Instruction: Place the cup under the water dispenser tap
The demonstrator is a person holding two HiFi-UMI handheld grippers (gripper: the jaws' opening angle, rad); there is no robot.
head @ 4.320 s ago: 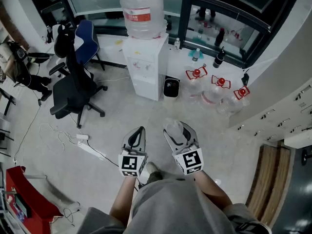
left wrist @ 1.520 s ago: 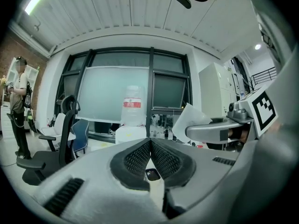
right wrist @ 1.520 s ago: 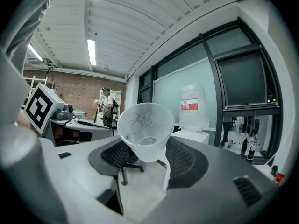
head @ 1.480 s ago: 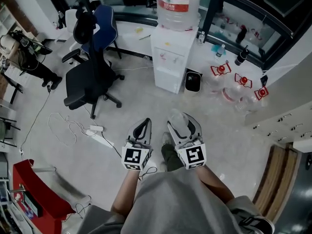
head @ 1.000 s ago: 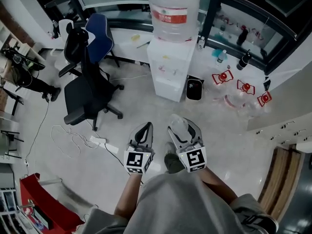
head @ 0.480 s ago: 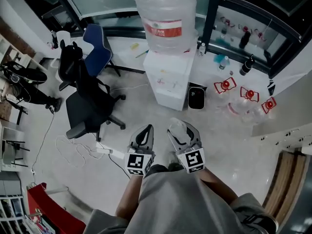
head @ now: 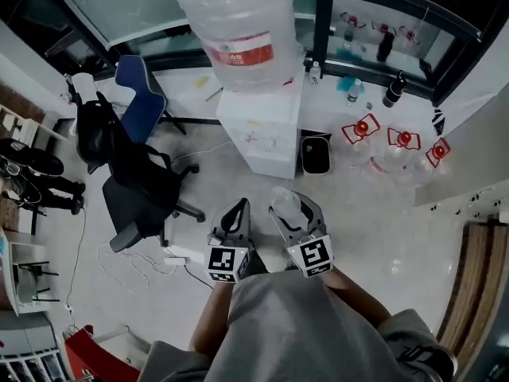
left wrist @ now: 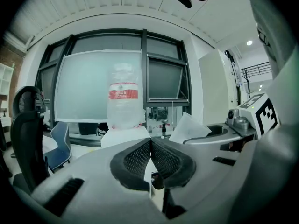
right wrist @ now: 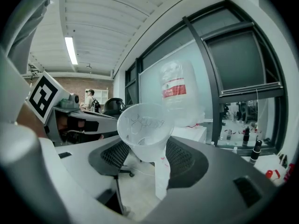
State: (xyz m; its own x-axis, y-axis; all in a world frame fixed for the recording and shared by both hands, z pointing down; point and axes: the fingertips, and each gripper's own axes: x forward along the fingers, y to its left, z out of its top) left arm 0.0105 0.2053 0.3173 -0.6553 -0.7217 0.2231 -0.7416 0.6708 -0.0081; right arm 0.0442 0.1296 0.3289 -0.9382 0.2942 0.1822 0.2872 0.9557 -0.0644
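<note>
A clear plastic cup (right wrist: 145, 129) sits upright between the jaws of my right gripper (right wrist: 147, 160), which is shut on its lower part. In the head view the cup (head: 285, 204) and right gripper (head: 292, 213) hang over the floor, a short way in front of the white water dispenser (head: 262, 134). A big clear bottle (head: 238, 30) with a red label tops the dispenser. The taps on its front face are too small to make out. My left gripper (head: 236, 216) is beside the right one, shut and empty, its pads (left wrist: 140, 155) meeting.
Two black office chairs (head: 135, 181) and a blue one (head: 135, 86) stand left of the dispenser. A black bin (head: 315, 153) sits against its right side. Empty jugs with red caps (head: 390, 146) lie further right. A power strip with cable (head: 179, 255) lies on the floor at the left.
Both grippers have moved forward toward the dispenser, which now looks larger and closer in the head view. The cup stays held in the right gripper; the left stays shut.
</note>
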